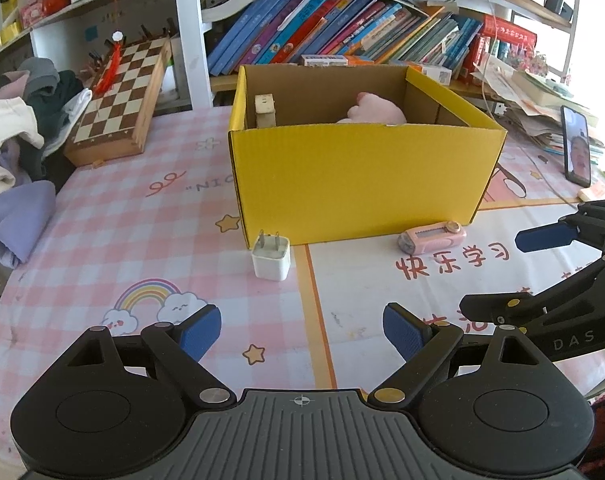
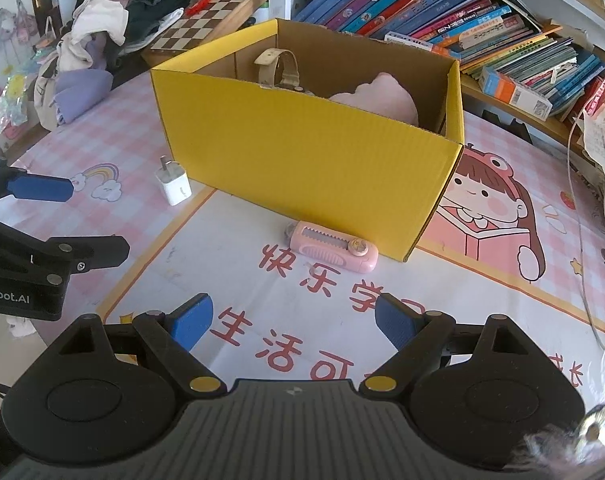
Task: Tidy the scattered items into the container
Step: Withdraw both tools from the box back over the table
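Scattered items lie ahead of both claws, which hang spread wide and empty over the pink cartoon-printed tablecloth [image 1: 150, 240]: the left gripper [image 1: 302, 330] faces a white square plug charger [image 1: 271, 258], the right gripper [image 2: 294, 320] a pink plastic utility knife [image 2: 332, 250]. Both items rest just beside the yellow corrugated cardboard box [image 1: 358, 184], which holds a beige strap watch [image 2: 278, 68] and a pink plush [image 2: 382, 98].

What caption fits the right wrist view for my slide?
Open right hand-held gripper faces a pink utility knife and white charger beside the yellow box.
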Demonstrator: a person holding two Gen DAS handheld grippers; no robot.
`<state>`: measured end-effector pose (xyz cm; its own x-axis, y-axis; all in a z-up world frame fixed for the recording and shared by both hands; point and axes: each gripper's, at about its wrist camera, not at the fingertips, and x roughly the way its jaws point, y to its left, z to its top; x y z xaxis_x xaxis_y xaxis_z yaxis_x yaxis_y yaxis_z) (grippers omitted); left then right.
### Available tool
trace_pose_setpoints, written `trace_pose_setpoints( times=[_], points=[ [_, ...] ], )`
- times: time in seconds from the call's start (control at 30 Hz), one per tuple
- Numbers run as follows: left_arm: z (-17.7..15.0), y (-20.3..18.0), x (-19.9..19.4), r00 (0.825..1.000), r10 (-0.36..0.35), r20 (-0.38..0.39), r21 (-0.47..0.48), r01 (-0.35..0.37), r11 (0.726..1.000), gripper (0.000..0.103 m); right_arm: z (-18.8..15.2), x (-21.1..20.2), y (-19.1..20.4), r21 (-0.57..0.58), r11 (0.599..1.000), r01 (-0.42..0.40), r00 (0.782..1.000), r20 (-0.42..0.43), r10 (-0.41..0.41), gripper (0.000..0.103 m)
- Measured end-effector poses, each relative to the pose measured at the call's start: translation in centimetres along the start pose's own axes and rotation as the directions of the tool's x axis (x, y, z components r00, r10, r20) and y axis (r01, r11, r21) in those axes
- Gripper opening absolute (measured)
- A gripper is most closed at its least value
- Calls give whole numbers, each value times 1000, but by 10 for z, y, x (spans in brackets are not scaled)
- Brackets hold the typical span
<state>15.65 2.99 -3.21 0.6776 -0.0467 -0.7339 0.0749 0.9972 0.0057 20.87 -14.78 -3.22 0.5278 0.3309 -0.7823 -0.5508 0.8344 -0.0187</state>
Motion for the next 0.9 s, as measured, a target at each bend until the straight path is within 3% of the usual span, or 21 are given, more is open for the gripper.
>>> trace_pose_setpoints(
  times=[0.9],
  points=[
    [3, -5, 10, 1000, 13, -21, -3, -13, 1000, 90, 7, 15, -12, -10, 1000, -19, 1000, -10, 19, 88]
  ],
)
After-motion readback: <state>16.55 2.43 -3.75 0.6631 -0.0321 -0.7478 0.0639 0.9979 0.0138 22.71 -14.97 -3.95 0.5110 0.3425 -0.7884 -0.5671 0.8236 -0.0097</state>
